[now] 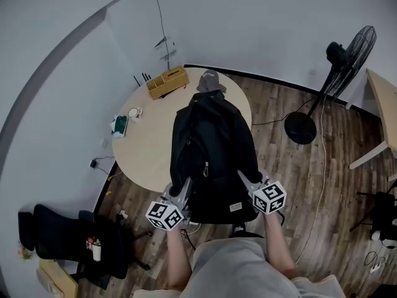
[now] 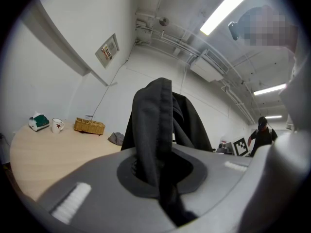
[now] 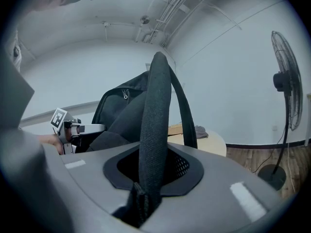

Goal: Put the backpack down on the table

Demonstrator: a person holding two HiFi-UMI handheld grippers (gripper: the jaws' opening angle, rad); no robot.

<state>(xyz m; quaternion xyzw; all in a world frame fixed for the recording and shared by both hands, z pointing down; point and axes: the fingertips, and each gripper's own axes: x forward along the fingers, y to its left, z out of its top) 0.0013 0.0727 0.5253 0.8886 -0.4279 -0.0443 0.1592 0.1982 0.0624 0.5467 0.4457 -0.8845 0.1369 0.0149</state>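
Note:
A black backpack (image 1: 214, 154) hangs between my two grippers, over the near right part of the round pale wooden table (image 1: 146, 151). Its lower end reaches past the table's edge toward me. Whether it touches the tabletop I cannot tell. My left gripper (image 1: 186, 184) is shut on a black strap (image 2: 153, 125) at the pack's left side. In the left gripper view the gripper (image 2: 158, 176) has that strap rising out from between its jaws. My right gripper (image 1: 245, 177) is shut on a padded shoulder strap (image 3: 155, 110). In the right gripper view the gripper (image 3: 151, 171) clamps the strap upright.
On the table's far side lie a wicker basket (image 1: 167, 82), a grey cloth (image 1: 211, 81), a mug (image 1: 134, 112) and a green and white packet (image 1: 120, 125). A standing fan (image 1: 338, 73) is at the right, a black office chair (image 1: 68, 241) at the lower left, another table (image 1: 384, 104) at the far right.

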